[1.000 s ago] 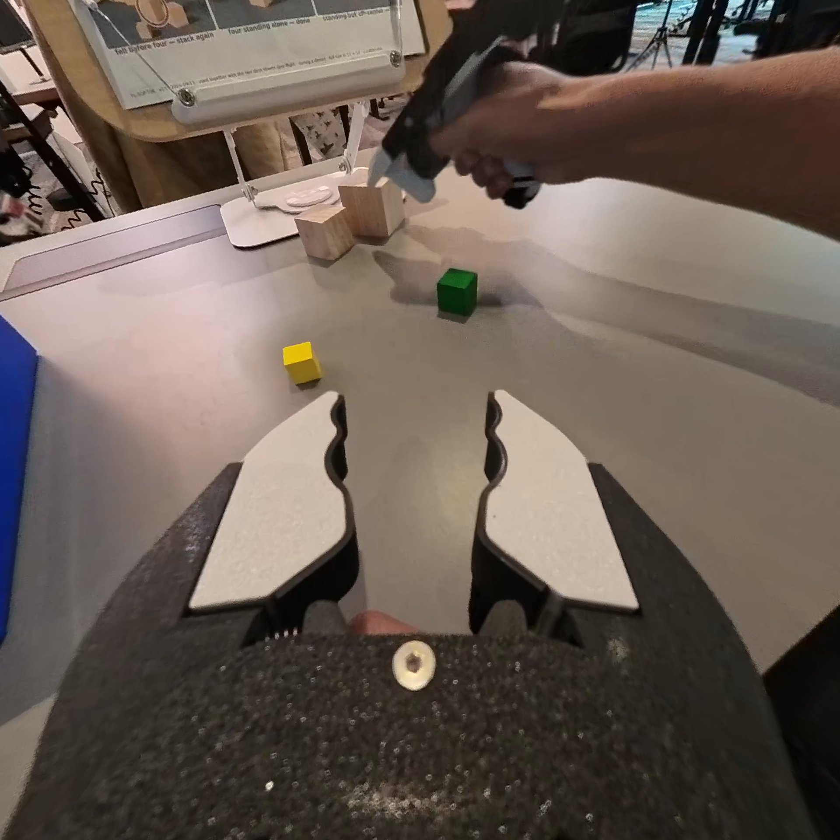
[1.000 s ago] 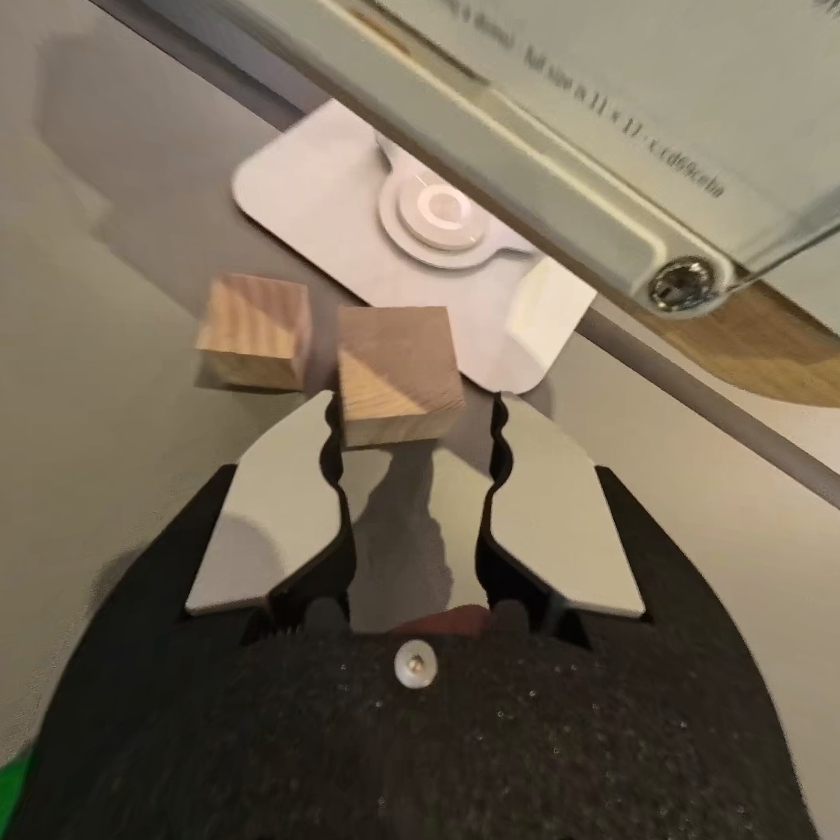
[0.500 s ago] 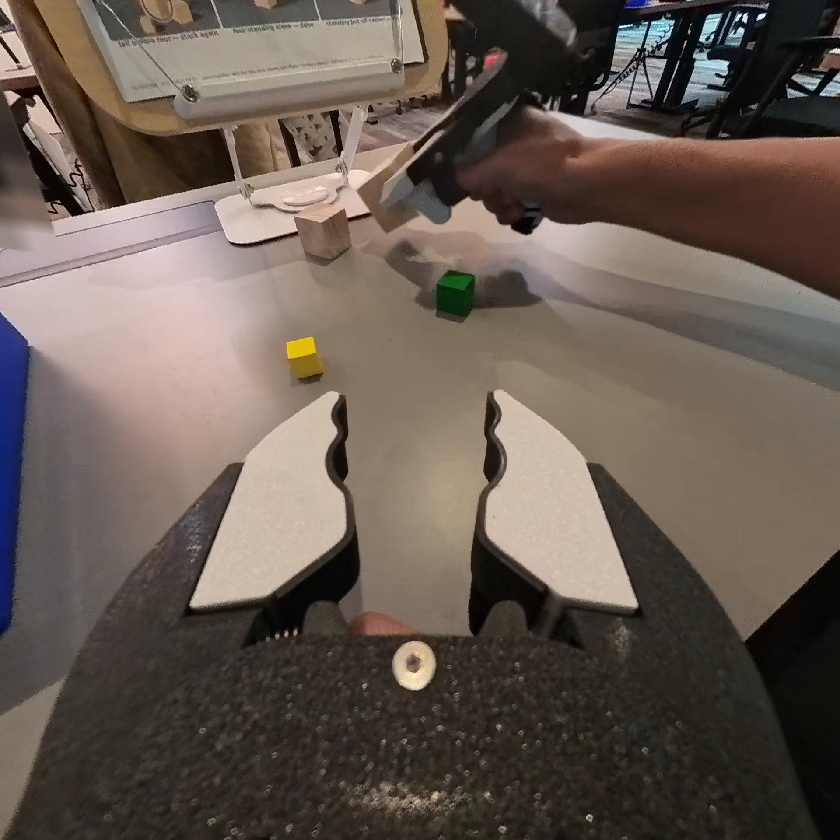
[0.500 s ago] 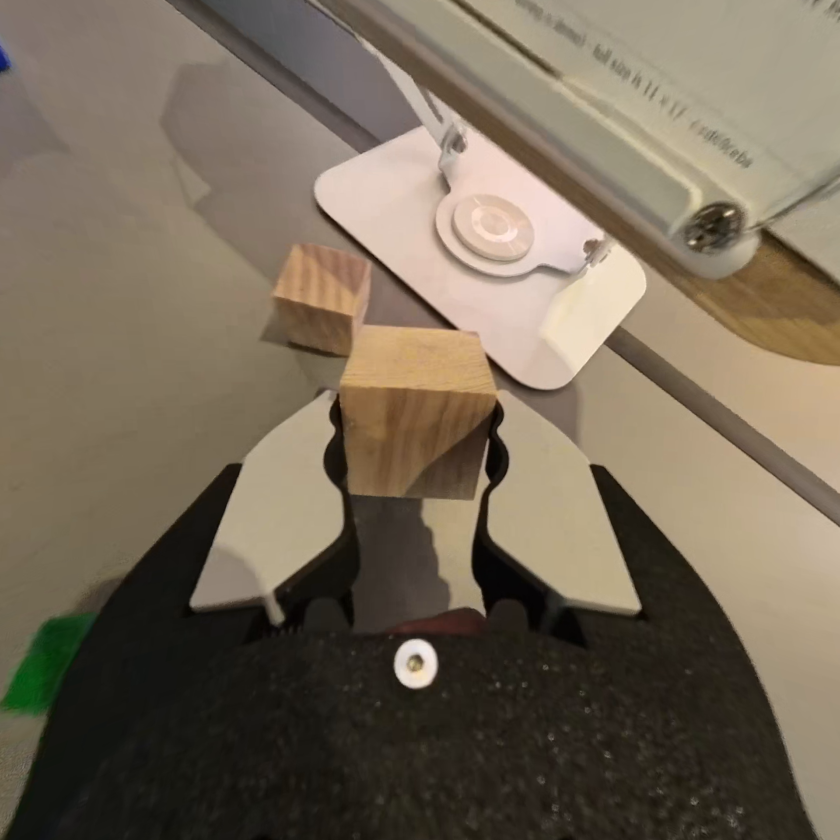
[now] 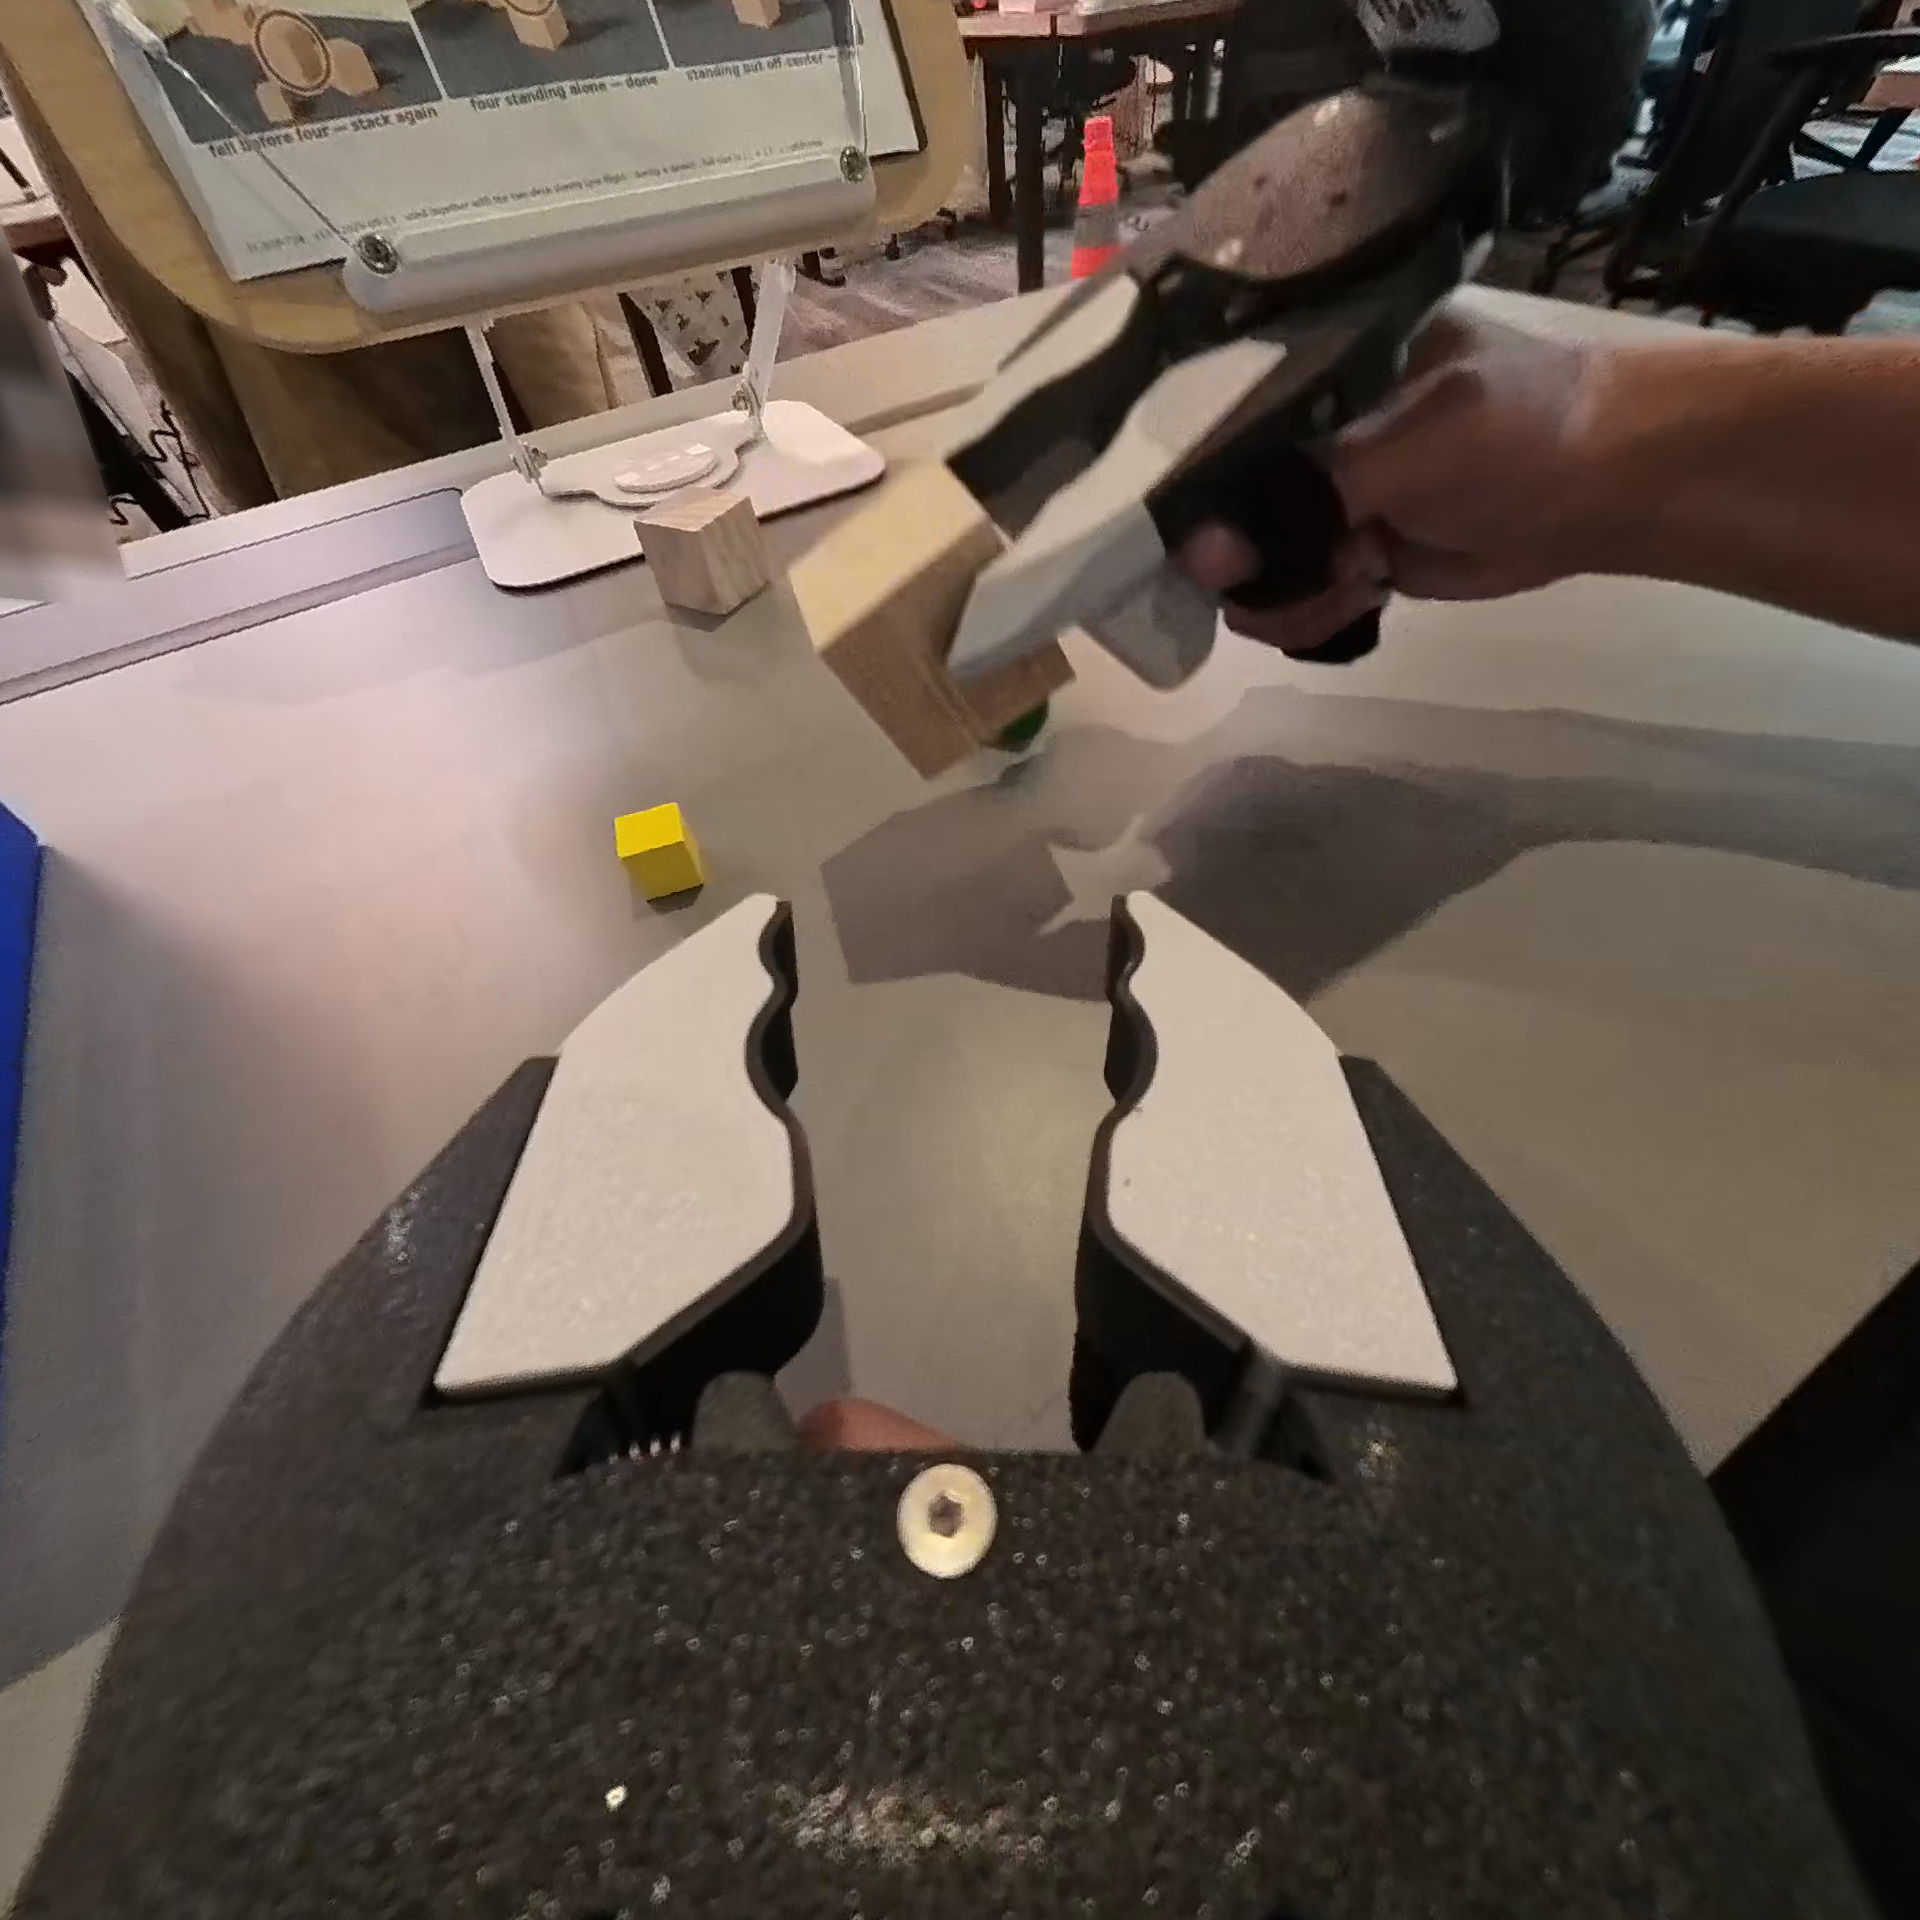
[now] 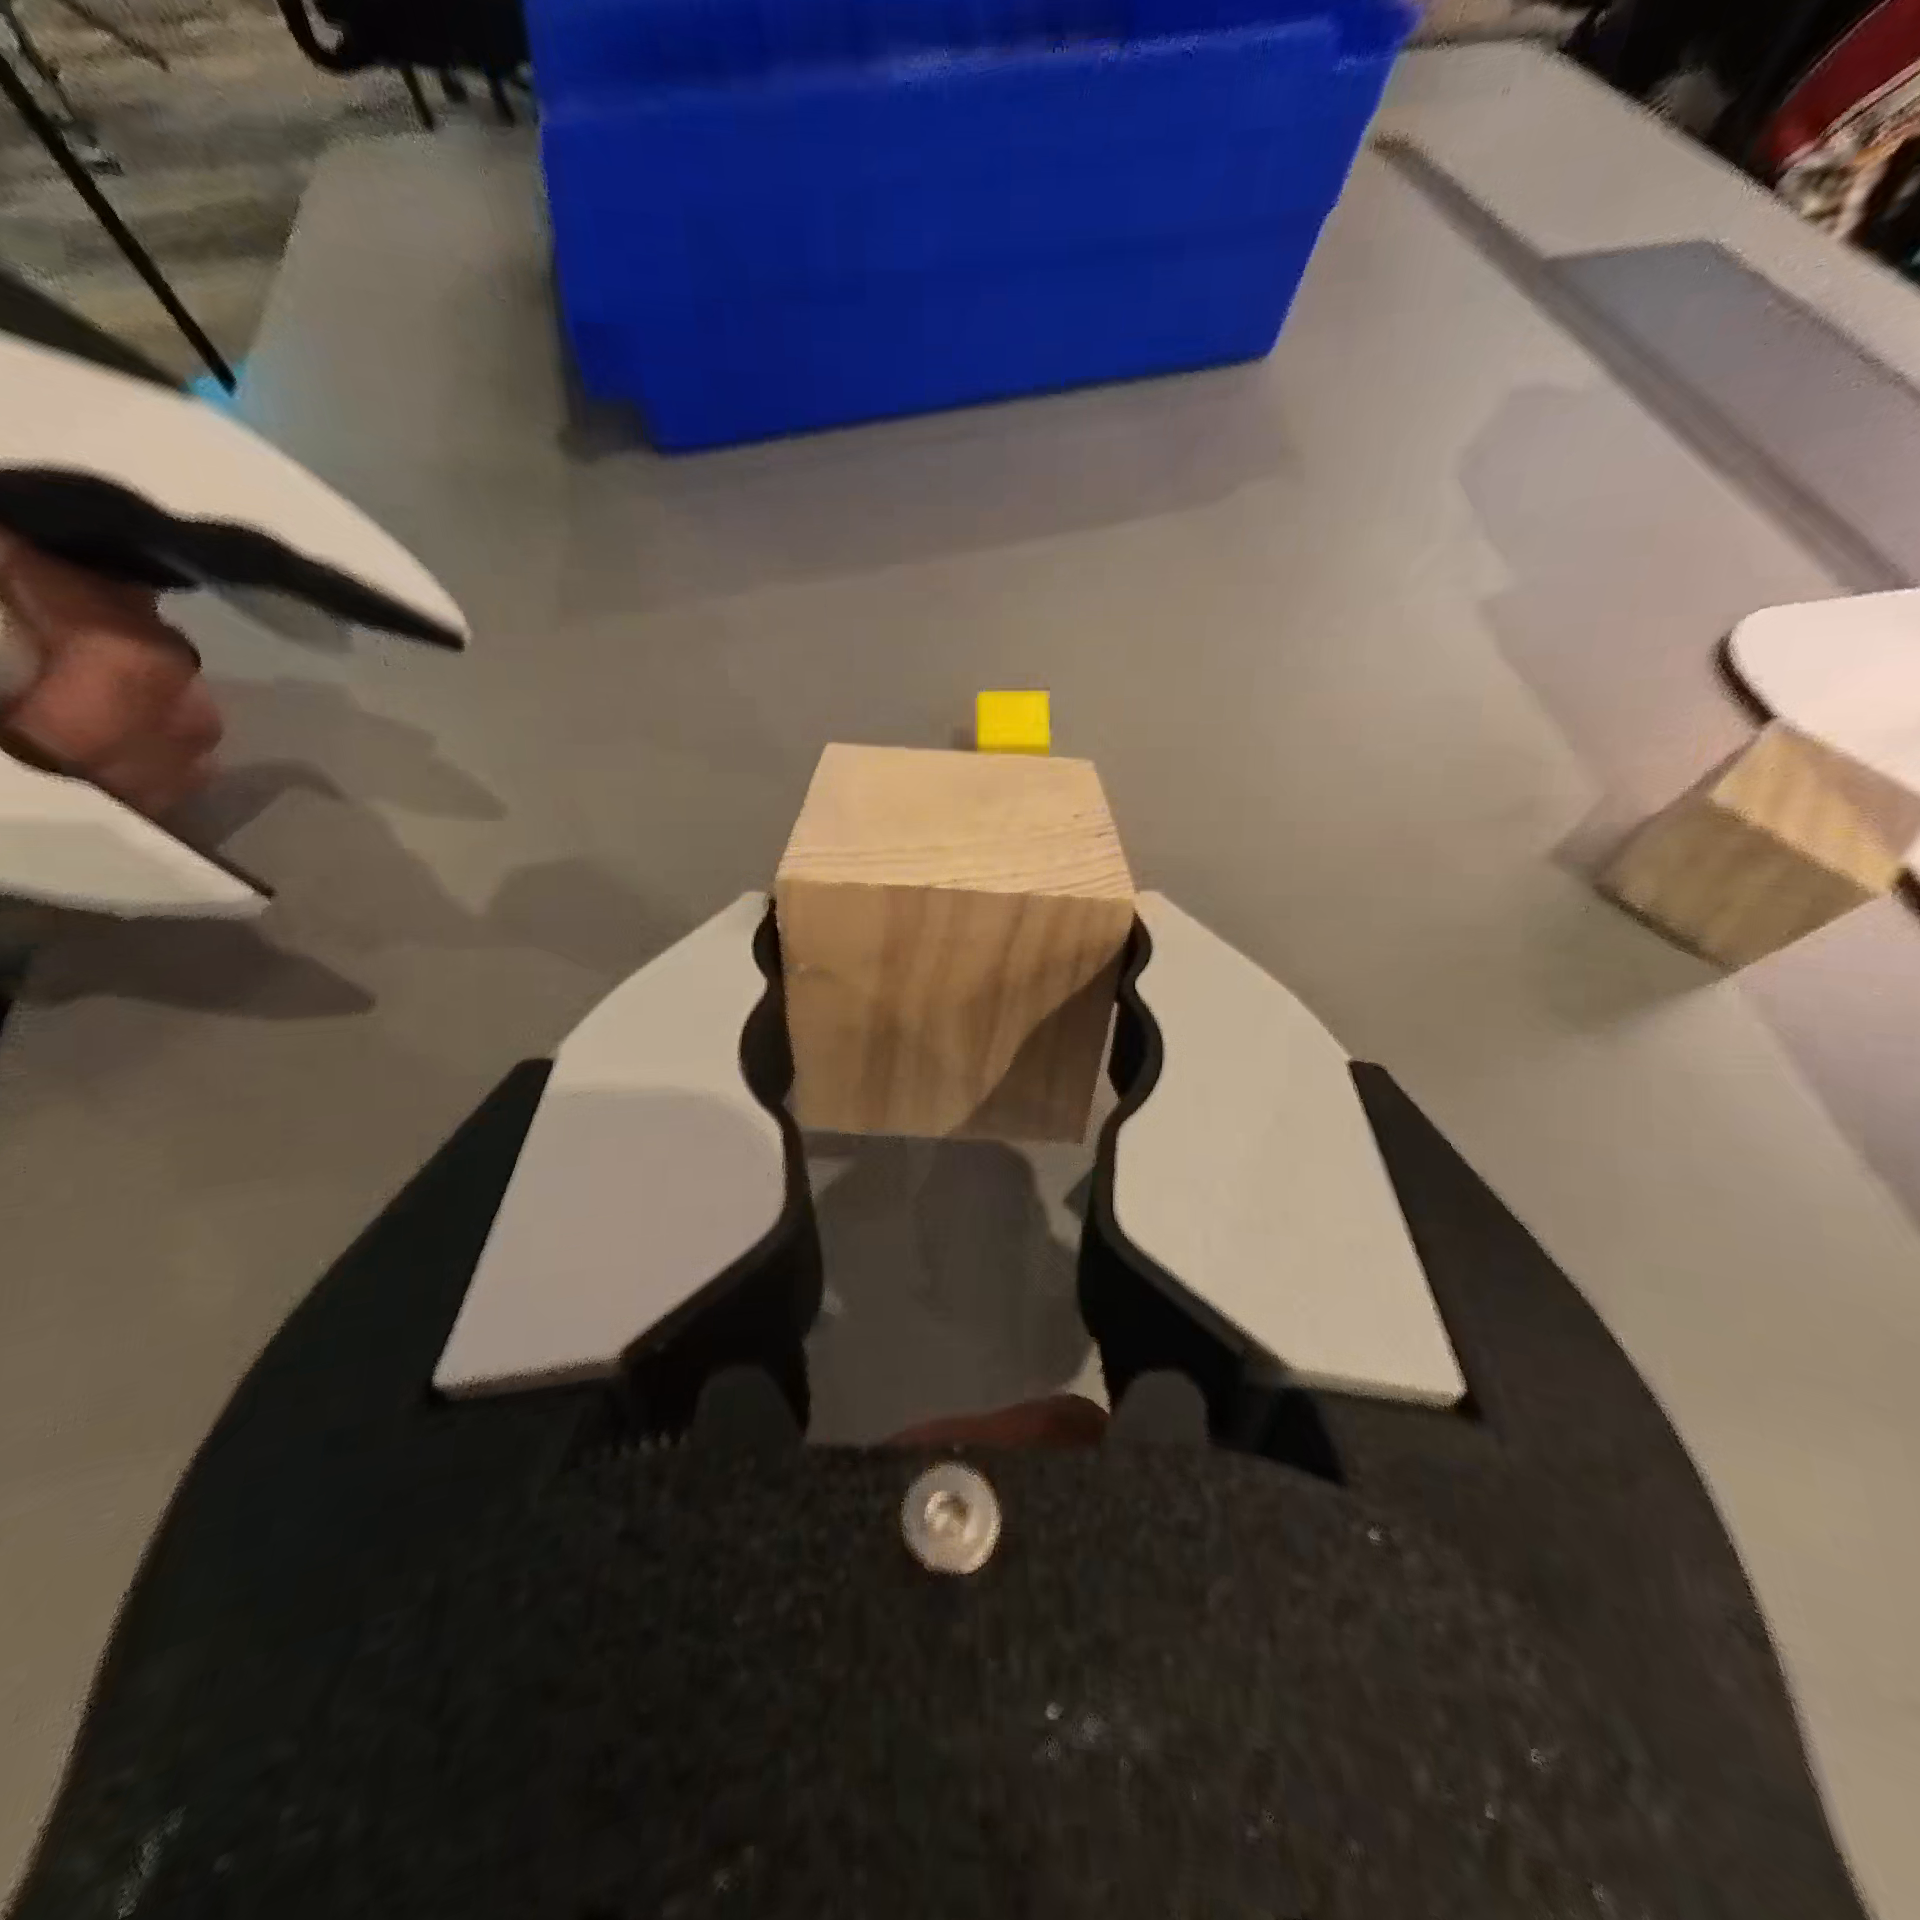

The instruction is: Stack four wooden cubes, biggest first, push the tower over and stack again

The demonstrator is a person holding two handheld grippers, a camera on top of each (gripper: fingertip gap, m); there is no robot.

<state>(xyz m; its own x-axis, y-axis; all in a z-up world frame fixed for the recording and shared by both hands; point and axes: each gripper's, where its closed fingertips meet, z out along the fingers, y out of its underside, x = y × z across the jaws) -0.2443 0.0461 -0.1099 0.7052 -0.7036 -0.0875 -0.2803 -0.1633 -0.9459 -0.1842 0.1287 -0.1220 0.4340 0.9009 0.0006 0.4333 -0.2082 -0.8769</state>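
Note:
My right gripper (image 6: 951,920) is shut on the big wooden cube (image 6: 951,977). In the left wrist view it (image 5: 956,566) holds the cube (image 5: 883,623) tilted, above the table and in front of the green cube (image 5: 1023,732), of which only a sliver shows. The yellow cube (image 5: 657,852) sits on the table to the left and also shows just beyond the held cube in the right wrist view (image 6: 1013,720). The smaller wooden cube (image 5: 707,551) stands by the stand base. My left gripper (image 5: 951,935) is open and empty, low over the table.
A white stand base (image 5: 810,462) carries an instruction board at the back. A blue bin (image 6: 935,208) stands on the grey table beyond the yellow cube. In the right wrist view the left gripper (image 6: 358,764) shows at the left and the smaller wooden cube (image 6: 1756,883) at the right.
My right gripper closed on the big wooden cube by the stand, lifted it and carried it toward the table's middle, turning to face the blue bin. The left gripper stayed open and roughly in place.

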